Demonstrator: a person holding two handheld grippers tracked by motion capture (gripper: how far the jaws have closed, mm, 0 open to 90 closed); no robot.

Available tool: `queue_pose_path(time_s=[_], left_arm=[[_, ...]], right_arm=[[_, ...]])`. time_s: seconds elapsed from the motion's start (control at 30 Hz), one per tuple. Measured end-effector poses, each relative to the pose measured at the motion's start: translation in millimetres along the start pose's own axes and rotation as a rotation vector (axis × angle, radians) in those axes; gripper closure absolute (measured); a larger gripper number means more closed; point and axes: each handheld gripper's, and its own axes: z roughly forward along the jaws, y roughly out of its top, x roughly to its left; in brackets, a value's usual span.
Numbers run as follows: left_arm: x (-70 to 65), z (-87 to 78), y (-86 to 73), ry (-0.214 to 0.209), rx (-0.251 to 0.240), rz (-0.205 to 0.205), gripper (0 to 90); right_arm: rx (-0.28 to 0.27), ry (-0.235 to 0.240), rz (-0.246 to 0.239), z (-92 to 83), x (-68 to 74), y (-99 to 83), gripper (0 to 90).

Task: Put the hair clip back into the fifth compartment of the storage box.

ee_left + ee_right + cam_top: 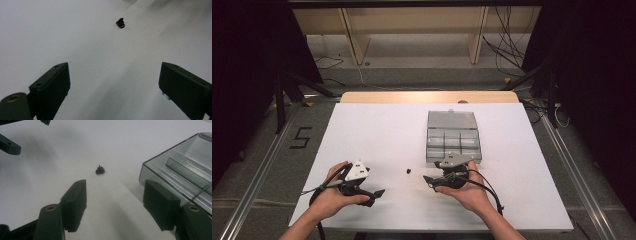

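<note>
Small black part lying on white counter, between both grippers, untouched. Left gripper resting near left, jaws standing wide, holding nothing. Right gripper sitting just near of clear compartment box, jaws wide, holding nothing. Marking "5" showing on floor, far left.

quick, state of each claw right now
Left claw: open, holding nothing, above the white table.
Right claw: open, holding nothing, facing the small black part.
</note>
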Motion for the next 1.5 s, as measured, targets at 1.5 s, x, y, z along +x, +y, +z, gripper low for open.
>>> queue_pose_path(time_s=[1.5], left_arm=[[0.7, 0.6, -1.3, -0.008, 0.008, 0.001, 12.8]], right_arm=[[0.104, 0.026, -0.045, 73.5, 20.2, 29.4, 42.2]])
